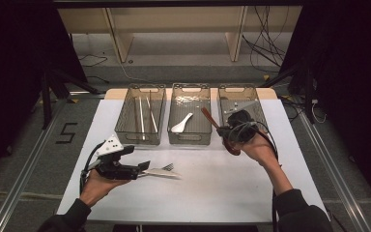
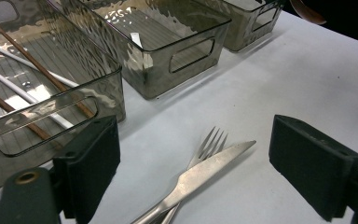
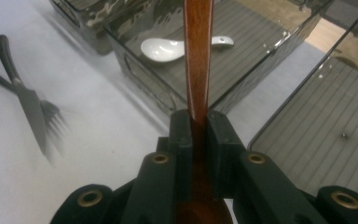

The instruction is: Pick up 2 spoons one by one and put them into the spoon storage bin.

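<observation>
Forearms in dark sleeves come in from the six o'clock edge of the high view, each hand holding a gripper over a white table [image 1: 212,193]. Nearest, at about eight o'clock, the left gripper [image 1: 144,170] lies low over the tabletop with its jaws spread wide; in the left gripper view the two black jaws stand well apart on either side of a metal knife [image 2: 200,176] that lies crossed over a fork [image 2: 209,144], touching neither. Farther in, toward three o'clock of the knife and fork, the right gripper [image 1: 223,129] has its jaws pressed together on a reddish-brown wooden spoon [image 3: 198,60], pinching the handle so that it runs straight out between the jaws, while the bowl end hangs on the near side of the gripper in the high view. Beyond both, at twelve o'clock, three smoky clear bins sit side by side: the left bin [image 1: 125,126] holds chopsticks [image 1: 141,116], the middle bin [image 1: 189,137] holds a white ceramic spoon [image 1: 181,124], and the right bin [image 1: 257,99] sits just beside the right gripper.
</observation>
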### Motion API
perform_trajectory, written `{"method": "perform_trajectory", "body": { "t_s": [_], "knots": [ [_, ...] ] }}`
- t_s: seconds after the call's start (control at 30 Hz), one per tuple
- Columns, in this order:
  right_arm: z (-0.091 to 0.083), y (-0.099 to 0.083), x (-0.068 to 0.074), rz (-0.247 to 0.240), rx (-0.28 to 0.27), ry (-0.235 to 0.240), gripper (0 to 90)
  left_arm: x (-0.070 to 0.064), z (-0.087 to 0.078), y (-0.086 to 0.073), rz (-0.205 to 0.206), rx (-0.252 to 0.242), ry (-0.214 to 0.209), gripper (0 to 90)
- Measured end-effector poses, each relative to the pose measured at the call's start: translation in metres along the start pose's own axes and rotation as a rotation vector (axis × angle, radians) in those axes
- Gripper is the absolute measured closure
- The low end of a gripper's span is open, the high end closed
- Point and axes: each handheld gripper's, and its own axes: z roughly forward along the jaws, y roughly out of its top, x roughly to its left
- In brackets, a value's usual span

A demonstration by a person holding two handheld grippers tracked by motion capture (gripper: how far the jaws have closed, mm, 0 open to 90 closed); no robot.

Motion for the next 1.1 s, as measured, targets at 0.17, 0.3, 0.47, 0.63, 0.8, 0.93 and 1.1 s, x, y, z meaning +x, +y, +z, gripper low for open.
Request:
{"method": "perform_trajectory", "body": {
  "t_s": [0.17, 0.3, 0.47, 0.63, 0.8, 0.93, 1.1],
  "knots": [
    [0.003, 0.009, 0.001, 0.003, -0.013, -0.007, 82.2, 0.000, 0.000, 0.000, 0.001, 0.002, 0.002, 15.8],
    [0.006, 0.013, 0.000, 0.012, -0.020, -0.011, 82.2, 0.000, 0.000, 0.000, 0.000, -0.002, 0.004, 15.8],
    [0.010, 0.023, -0.002, 0.019, -0.033, -0.019, 82.2, 0.000, 0.000, 0.000, 0.001, 0.000, 0.003, 15.8],
    [0.015, 0.034, -0.003, 0.032, -0.047, -0.023, 82.2, 0.001, 0.000, -0.001, 0.001, -0.001, 0.004, 15.8],
    [0.023, 0.044, -0.005, 0.048, -0.055, -0.034, 82.1, 0.001, 0.000, -0.001, -0.001, -0.001, 0.005, 15.8],
    [0.030, 0.052, -0.009, 0.067, -0.057, -0.045, 82.1, 0.001, -0.001, -0.001, 0.000, -0.003, 0.005, 15.8],
    [0.040, 0.059, -0.015, 0.104, -0.062, -0.055, 82.0, 0.001, -0.001, -0.001, -0.002, -0.004, 0.006, 15.8]
  ]
}}
